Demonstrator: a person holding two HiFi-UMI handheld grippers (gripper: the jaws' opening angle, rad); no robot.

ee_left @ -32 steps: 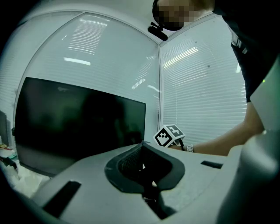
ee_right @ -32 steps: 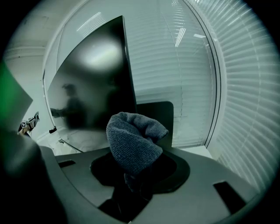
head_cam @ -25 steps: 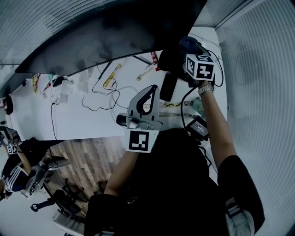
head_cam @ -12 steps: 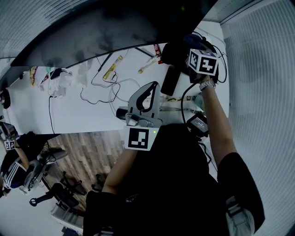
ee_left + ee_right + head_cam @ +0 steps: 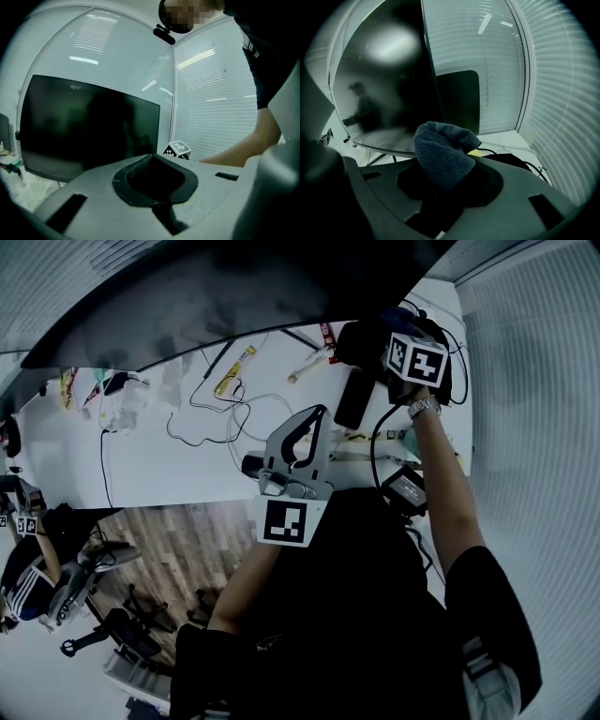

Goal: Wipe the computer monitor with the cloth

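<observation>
Right hand-held gripper [image 5: 375,348] higher, with cloth [image 5: 440,154]

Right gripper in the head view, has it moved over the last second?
No, not noticeably. The right gripper with the cloth keeps its place just right of the red packet on the desk; the whole view shifted instead.
</observation>
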